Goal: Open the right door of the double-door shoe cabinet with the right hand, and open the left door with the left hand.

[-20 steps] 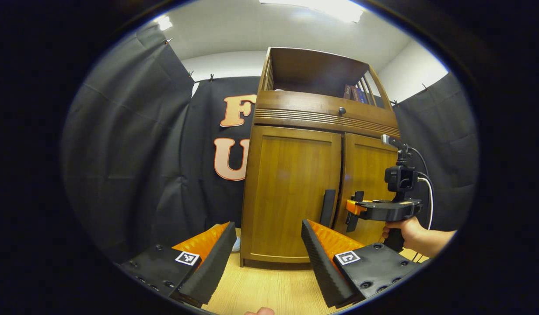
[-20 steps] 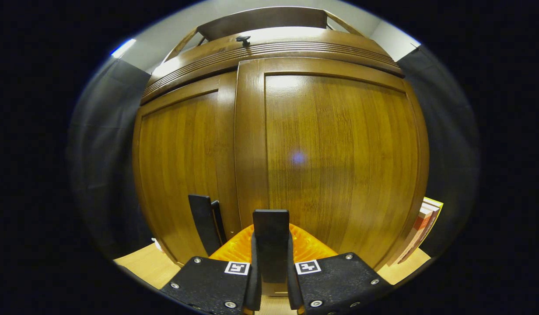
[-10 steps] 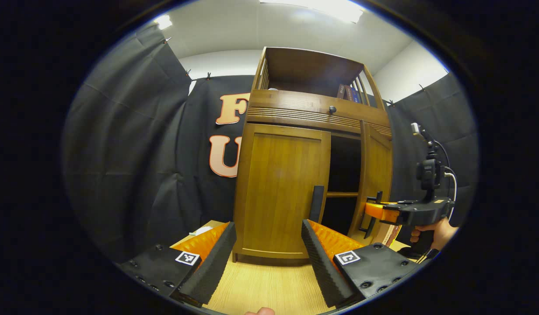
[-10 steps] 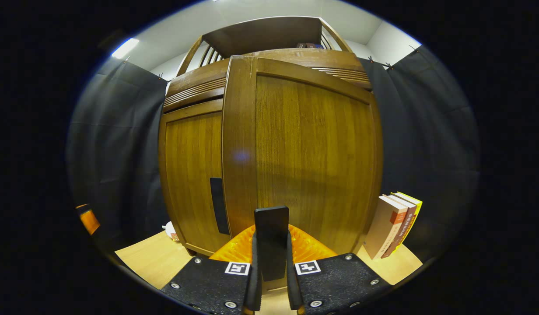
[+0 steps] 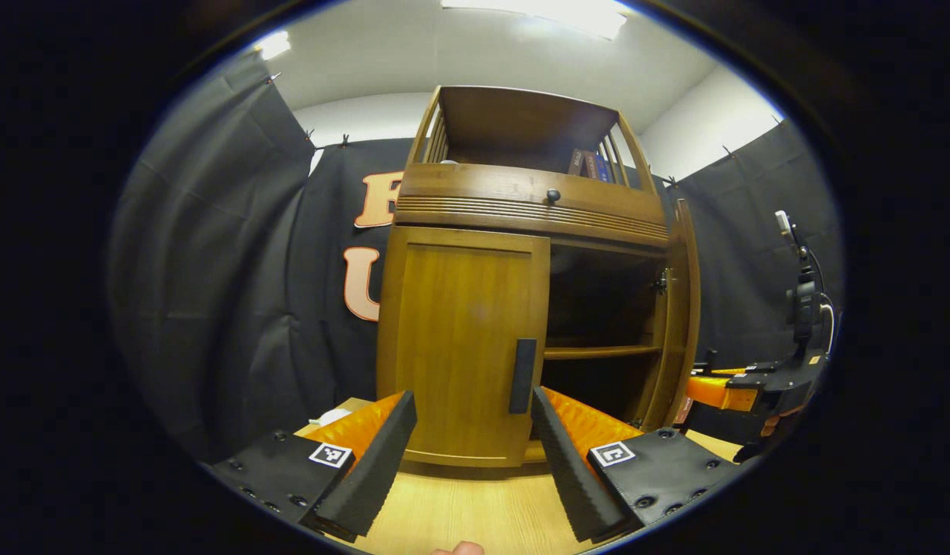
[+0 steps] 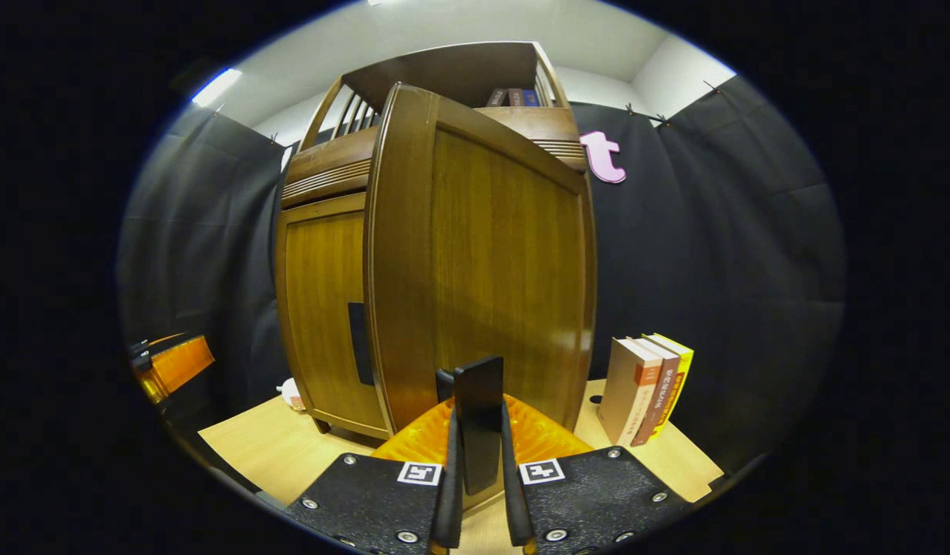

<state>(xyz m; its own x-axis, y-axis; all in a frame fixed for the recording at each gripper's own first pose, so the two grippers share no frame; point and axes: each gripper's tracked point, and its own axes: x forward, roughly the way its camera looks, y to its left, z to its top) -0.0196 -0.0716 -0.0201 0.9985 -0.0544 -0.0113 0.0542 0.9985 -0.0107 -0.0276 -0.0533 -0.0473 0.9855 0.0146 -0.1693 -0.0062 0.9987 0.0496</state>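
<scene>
**One door open, one door shut**

The right gripper (image 6: 479,493) squeezes the black handle (image 6: 479,420) of the right door (image 6: 506,270), which stands swung wide open. The left gripper (image 5: 471,455) is spread wide and holds nothing. It sits near the left door (image 5: 463,339), which is shut. The shoe cabinet (image 5: 521,208) stands on a wooden table (image 5: 459,512). Some books (image 6: 645,389) stand beside it.
</scene>
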